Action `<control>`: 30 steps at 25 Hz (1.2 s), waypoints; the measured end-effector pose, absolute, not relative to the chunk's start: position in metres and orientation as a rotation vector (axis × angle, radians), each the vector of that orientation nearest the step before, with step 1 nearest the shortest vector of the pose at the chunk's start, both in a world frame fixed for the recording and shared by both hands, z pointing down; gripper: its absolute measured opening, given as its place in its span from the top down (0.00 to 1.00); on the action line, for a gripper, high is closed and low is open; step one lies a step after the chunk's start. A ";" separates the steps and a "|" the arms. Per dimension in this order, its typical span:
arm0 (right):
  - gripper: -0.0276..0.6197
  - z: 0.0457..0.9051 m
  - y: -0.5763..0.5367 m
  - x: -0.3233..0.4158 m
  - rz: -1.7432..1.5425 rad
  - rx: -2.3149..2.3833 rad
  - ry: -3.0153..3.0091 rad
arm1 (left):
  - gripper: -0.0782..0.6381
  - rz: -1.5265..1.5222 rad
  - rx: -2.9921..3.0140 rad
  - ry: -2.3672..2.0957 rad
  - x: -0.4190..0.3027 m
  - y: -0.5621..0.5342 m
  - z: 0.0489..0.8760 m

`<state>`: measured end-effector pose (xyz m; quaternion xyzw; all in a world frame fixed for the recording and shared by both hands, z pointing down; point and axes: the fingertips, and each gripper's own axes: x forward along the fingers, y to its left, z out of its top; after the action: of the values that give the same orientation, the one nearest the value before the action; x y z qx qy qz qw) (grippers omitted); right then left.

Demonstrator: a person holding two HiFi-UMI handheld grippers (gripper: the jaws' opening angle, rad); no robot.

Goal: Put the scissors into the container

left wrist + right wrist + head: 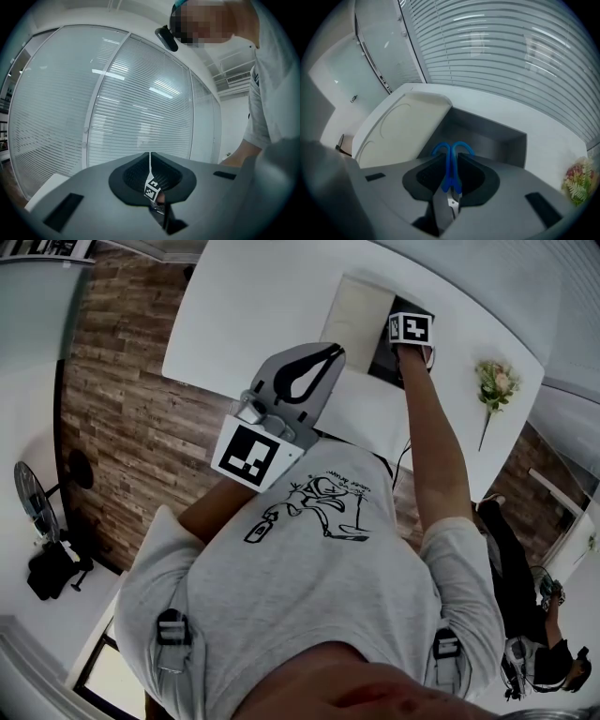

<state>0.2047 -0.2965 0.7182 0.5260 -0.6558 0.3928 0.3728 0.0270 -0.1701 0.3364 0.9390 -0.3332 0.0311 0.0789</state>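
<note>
The task stood partly complete. The scissors (449,171) were already off the surface (543,133) and clamped in the right tool (450,159), but they were not yet inside the container (487,138), so lowering and release were left to do. In the right gripper view the 2 jaws pressed narrowly on the blue handle shanks. The 2 handle loops projected past the jaw tips toward 12 o'clock, and the steel blades ran back toward 6 o'clock, into the tool body. The dark, open container lay directly beyond the loops, from 12 to 2 o'clock of the tool, with a pale lid (401,126) beside it at 10 o'clock. Whether the loops had crossed the rim level could not be told. In the head view the right tool pointed steeply down over the container. The left tool (150,157) was held level, apart from the container, with its 2 jaws together on nothing, and was judged idle for this step.
</note>
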 end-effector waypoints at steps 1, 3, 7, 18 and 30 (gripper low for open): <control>0.82 0.721 -0.297 0.204 1.011 1.344 -1.675 | 0.85 0.093 2.809 -0.999 0.027 -0.171 0.337; 0.82 0.725 -0.297 0.203 1.024 1.338 -1.665 | 0.85 0.090 2.805 -1.004 0.026 -0.172 0.337; 0.82 0.732 -0.295 0.203 1.058 1.339 -1.653 | 0.85 0.092 2.798 -1.011 0.023 -0.173 0.337; 0.81 0.732 -0.296 0.202 1.118 1.368 -1.674 | 0.85 0.092 2.800 -1.004 0.025 -0.173 0.336; 0.77 0.721 -0.293 0.200 1.138 1.392 -1.706 | 0.85 0.090 2.806 -1.002 0.027 -0.170 0.333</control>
<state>0.1998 -0.2930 0.7206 0.5309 -0.6508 0.4342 0.3255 0.0268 -0.1695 0.3331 0.9382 -0.3352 0.0300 0.0803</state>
